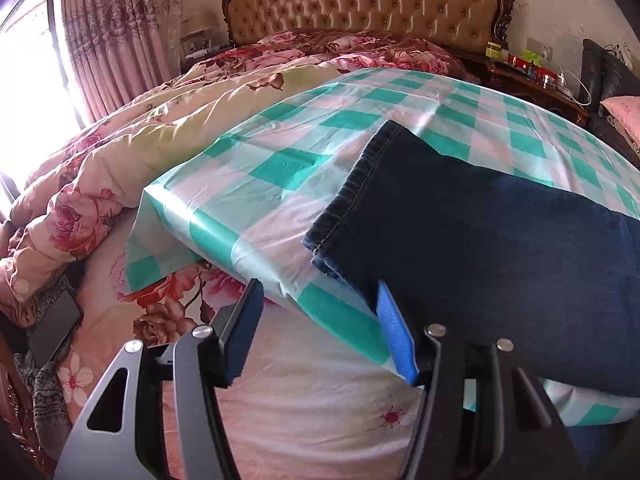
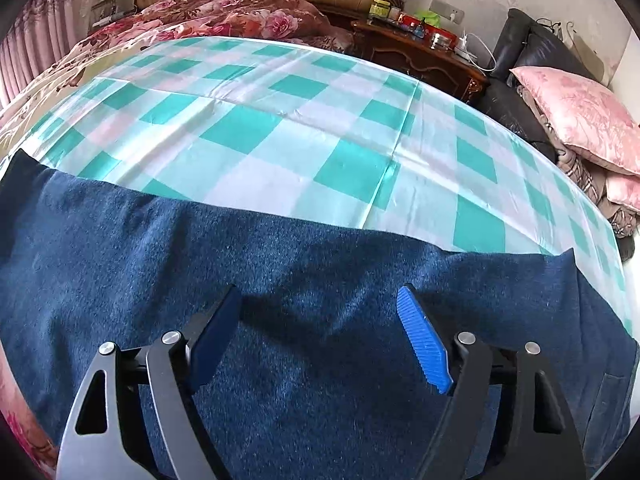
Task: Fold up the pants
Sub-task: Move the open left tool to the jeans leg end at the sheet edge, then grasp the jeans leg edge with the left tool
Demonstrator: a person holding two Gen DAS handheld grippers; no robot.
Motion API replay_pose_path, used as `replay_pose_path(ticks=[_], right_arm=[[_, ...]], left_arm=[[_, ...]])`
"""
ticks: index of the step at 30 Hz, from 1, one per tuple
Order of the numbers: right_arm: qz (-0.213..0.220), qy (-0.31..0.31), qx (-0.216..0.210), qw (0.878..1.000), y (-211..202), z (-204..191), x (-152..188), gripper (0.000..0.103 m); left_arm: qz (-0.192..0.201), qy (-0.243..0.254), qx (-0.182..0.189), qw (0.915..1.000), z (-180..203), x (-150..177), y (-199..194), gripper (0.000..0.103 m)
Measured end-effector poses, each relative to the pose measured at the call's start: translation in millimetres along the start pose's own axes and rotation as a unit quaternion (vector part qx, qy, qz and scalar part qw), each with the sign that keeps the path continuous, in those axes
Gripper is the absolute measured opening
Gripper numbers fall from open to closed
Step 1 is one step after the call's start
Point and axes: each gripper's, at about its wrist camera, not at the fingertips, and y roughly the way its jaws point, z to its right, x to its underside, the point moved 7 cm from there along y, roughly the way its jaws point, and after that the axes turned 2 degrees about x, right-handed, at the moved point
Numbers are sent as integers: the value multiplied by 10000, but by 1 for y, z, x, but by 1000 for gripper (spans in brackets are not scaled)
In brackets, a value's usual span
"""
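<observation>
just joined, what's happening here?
A person with a gripper in each hand is folding jeans on a checked sheet over a bed. The left gripper is open at the hem end, one pad against the denim. The right gripper hangs open over the wide part, gripping nothing.

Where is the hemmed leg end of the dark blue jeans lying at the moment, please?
In the left wrist view, the hem lies right of centre on the green-checked sheet, near its front edge, just beyond the open left gripper.
</observation>
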Motion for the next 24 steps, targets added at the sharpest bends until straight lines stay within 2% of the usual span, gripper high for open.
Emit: replay_pose_path(ticks=[15,20,24], right_arm=[[46,92,32,9999,6,3,-5,84],[45,127,21,9999,8,4,-8,85],[61,124,35,9999,9,4,-10,86]], left_arm=[[-16,-190,35,9998,-13,-2,2,59],[64,-685,-32,9976,-29,-8,-5,60],[287,-702,262,9968,-23,-15,-15,60]])
